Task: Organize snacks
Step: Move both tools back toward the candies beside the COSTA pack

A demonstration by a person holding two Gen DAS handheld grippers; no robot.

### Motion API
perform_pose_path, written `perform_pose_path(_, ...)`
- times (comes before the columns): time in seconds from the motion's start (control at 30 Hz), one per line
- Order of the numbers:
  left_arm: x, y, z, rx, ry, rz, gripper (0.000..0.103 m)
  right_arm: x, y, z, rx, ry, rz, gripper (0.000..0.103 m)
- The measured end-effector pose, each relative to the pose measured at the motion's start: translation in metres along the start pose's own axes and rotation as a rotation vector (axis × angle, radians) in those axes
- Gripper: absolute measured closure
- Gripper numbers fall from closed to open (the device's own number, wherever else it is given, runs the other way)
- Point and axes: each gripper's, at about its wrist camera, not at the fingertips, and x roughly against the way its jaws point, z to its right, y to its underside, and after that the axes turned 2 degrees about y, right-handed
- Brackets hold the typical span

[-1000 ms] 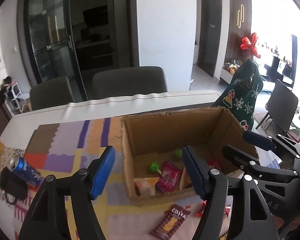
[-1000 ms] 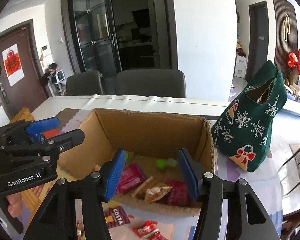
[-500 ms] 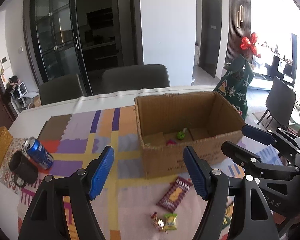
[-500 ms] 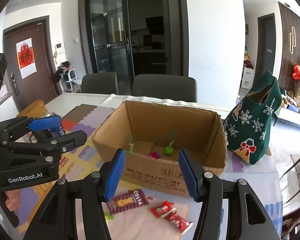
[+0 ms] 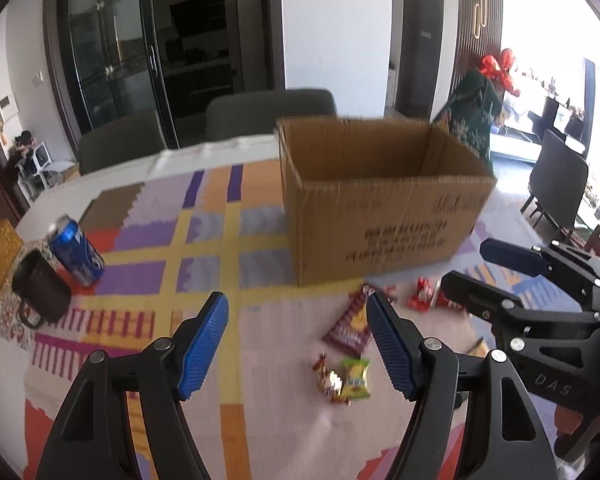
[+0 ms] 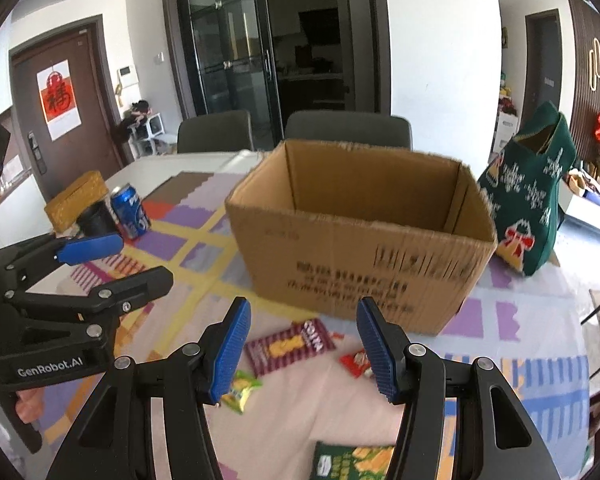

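Where the patterned cloth meets the far left edge of the surface [image 5: 112,400], a yellow woven box [image 6: 76,198] lies beside a dark mug [image 5: 40,288] and an upright blue can [image 5: 76,250]; what the mug holds cannot be seen. Right of them a stretch of bare cloth runs to the cardboard box [image 6: 360,256], which stands open-topped near the middle; from this low angle only its inner walls show, not its contents. In front of its printed wall the snacks lie loose on the cloth: a maroon Costa packet [image 6: 290,346], a yellow-green sachet [image 5: 355,378] touching a small red-gold wrapped sweet [image 5: 326,376], red wrappers [image 5: 422,300], and a green packet [image 6: 352,462] at the near edge. The left gripper [image 5: 296,346] hovers over the cloth with fingers [image 5: 202,346] parted and nothing between them; the right gripper [image 6: 302,352] is likewise spread and empty above the Costa packet. Farthest right, a green knitted stocking [image 6: 536,200] stands just beside the box's corner, near the surface's right edge.
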Motion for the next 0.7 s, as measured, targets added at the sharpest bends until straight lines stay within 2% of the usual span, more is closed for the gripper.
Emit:
perform_pose_path(0.2, -0.016, 0.028, -0.004, 0.012, 0.035, -0.032, 0.034, -0.012, 0.021, -0.008, 0.003, 0.003, -0.055, 0.047)
perform_pose_path(0.33, -0.028, 0.042, -0.005, 0.009, 0.053, -0.059, 0.04, -0.02, 0.034, -0.014, 0.027, 0.026, -0.081, 0.047)
perform_pose_path(0.7, -0.067, 0.069, -0.008, 0.043, 0.137, -0.168, 0.055, -0.047, 0.061, -0.016, -0.004, 0.004, -0.186, 0.047)
